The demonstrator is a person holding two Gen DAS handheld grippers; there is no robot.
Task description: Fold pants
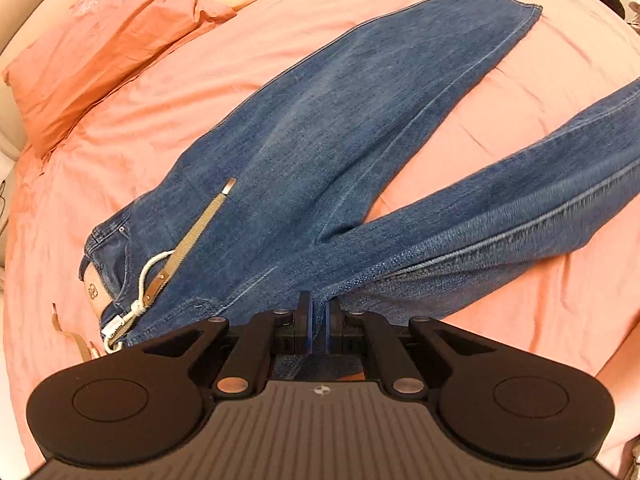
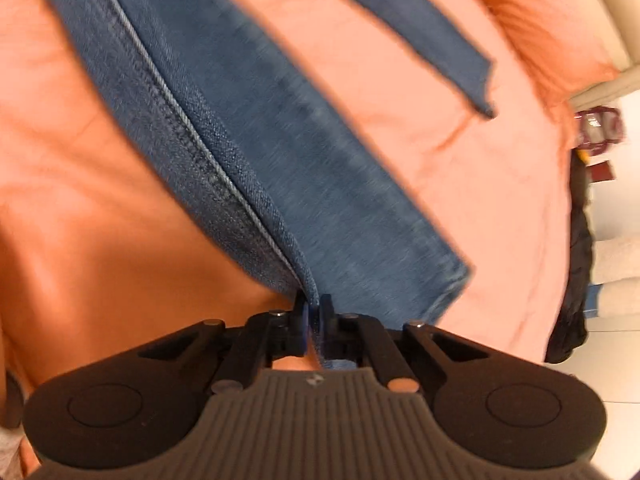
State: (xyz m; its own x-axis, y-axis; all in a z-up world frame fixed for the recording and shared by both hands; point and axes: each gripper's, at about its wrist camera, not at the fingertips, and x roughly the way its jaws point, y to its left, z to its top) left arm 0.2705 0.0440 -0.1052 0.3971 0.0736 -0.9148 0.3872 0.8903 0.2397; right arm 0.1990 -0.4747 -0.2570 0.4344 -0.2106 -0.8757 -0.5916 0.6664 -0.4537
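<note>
The jeans [image 1: 320,140] are lying spread on a bed covered with a salmon-pink sheet [image 1: 140,128], waistband toward the lower left of the left wrist view and the two legs fanning apart toward the upper right. This flat, open layout is giving both hand-held grippers access to one leg at two stations.

The left hand-held gripper [image 1: 318,312] is standing closed, its jaws pinching a ridge of denim at the outer edge near the hip of the nearer leg. The right hand-held gripper [image 2: 314,314] is likewise clamped shut, gripping the side seam of that leg close to its hem [image 2: 448,292]. Holding the same leg at both ends is keeping the fabric taut along the seam, which, by judgement, is preparing it to be carried over onto the other leg [image 2: 400,20].

A woven belt [image 1: 192,240] and a pale cord [image 1: 150,272] are trailing from the waistband. A tan patch [image 1: 93,294] is bearing a small emblem; the white tag [image 1: 114,326] and the pillow [image 1: 108,32] embroidery are not legible.
</note>
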